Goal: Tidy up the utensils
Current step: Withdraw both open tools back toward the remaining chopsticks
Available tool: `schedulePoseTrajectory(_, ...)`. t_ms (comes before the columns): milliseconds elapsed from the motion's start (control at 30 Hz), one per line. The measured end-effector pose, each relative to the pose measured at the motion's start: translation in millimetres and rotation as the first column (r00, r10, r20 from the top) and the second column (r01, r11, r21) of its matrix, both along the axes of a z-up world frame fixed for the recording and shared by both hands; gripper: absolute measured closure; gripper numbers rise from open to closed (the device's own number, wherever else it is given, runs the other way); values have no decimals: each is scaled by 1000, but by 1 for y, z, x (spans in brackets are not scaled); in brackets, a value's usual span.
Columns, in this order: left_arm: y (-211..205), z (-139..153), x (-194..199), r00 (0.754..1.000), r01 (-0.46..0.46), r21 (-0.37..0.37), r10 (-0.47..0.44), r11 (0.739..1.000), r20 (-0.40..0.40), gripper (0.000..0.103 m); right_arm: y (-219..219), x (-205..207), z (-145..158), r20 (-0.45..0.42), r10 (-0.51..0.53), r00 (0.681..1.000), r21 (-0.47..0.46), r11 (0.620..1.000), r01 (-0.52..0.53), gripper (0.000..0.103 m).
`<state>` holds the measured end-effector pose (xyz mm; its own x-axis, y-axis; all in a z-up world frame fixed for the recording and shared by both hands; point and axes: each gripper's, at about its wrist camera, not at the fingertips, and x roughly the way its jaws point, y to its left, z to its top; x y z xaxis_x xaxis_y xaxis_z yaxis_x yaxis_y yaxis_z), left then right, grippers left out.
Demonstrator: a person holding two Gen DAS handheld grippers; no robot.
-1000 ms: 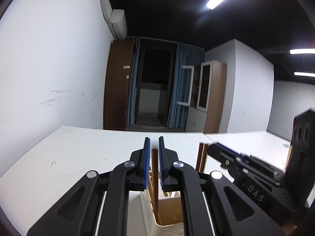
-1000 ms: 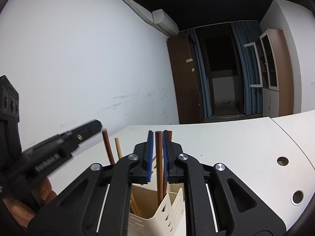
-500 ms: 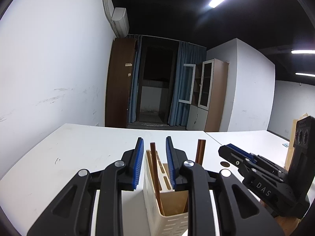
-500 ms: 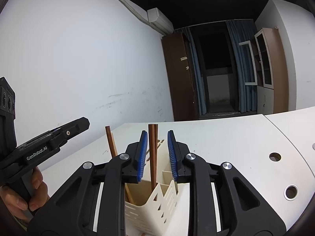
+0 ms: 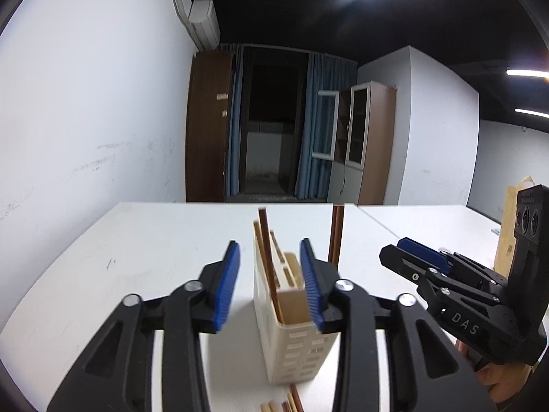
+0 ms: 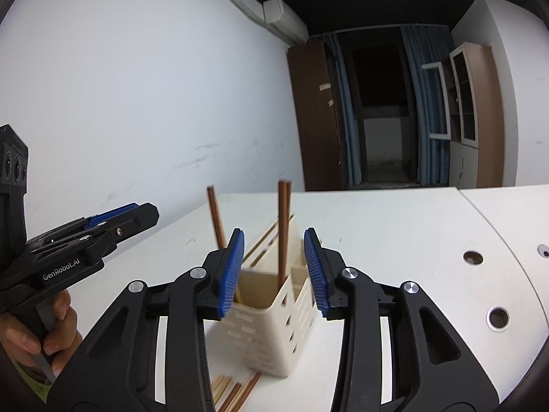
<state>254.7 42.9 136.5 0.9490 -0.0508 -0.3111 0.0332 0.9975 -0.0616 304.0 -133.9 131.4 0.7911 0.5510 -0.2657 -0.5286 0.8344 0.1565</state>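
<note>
A cream slotted utensil holder (image 5: pixel 295 343) (image 6: pixel 271 326) stands on the white table (image 5: pixel 154 240). One brown chopstick (image 5: pixel 269 257) leans in its near compartment, and a brown pair (image 5: pixel 336 233) (image 6: pixel 284 226) stands upright in another. My left gripper (image 5: pixel 269 250) hovers just in front of the holder. Its jaws are opening and the blue pads touch nothing. My right gripper (image 6: pixel 274 235) faces the holder from the other side, its jaws also opening, with the pair standing free beyond them. Each gripper shows in the other's view (image 5: pixel 411 257) (image 6: pixel 137 213).
Several loose chopsticks (image 5: pixel 284 401) (image 6: pixel 236 391) lie on the table at the holder's foot. Round cable holes (image 6: pixel 472 257) pierce the tabletop on the right. A paper bag (image 5: pixel 514 226) stands at the far right. A hand (image 6: pixel 34 336) grips the left tool.
Both grippers have let go of the chopsticks they were shut on, which now stand in the holder. Their jaws have spread wider and both have drawn back from the holder.
</note>
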Motion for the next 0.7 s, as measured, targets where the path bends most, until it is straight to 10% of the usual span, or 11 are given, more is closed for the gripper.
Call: schedulePoseTrajectory(700, 24, -63, -32, 982, -13, -20, 9, 1000, -189, 64, 28, -9, -65, -220, -6, 975, -153, 988, -29, 51)
